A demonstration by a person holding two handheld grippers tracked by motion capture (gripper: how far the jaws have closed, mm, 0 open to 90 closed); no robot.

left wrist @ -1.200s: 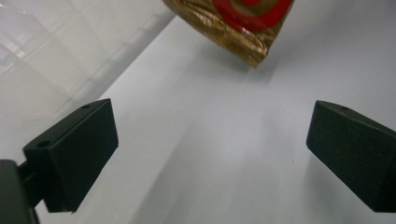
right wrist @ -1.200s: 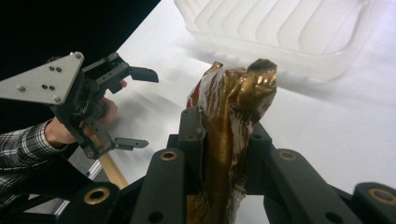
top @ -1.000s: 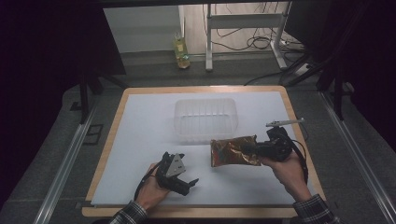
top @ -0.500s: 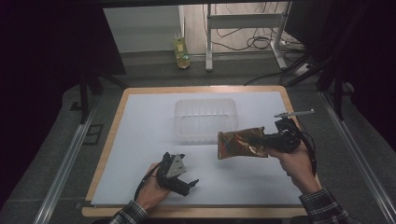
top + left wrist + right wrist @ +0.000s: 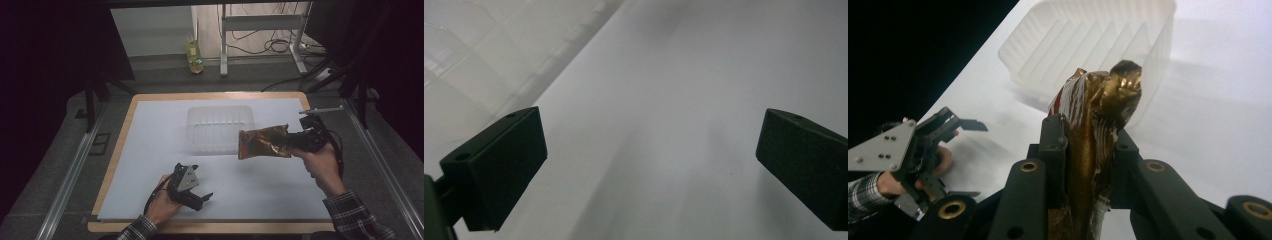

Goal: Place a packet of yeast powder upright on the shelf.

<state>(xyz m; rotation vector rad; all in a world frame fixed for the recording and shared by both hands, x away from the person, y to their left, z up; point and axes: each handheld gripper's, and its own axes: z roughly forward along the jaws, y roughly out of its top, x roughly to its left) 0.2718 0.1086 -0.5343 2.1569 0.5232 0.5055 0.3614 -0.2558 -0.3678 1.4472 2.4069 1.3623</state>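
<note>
Two grippers are in my hands at the white table point(image 5: 150, 150). With my right gripper point(image 5: 295, 141) I hold a shiny brown-gold packet point(image 5: 263, 141) — the jaws are clenched on one end of it, and in the right gripper view the crumpled foil point(image 5: 1098, 115) stands up between the two black jaws, pressed from both sides. From the high view the packet lies nearly level in the air, above the table, its free end just beside the near right corner of the clear plastic tray point(image 5: 220, 125). The tray rests on the table toward the far side, and I see nothing inside it.

My left gripper point(image 5: 197, 195) is low over the near part of the table, well apart from the packet. Its jaws are released and stand wide — in the left gripper view only the bare white surface lies between them, with an edge of the tray point(image 5: 484, 55) at the upper left.
</note>
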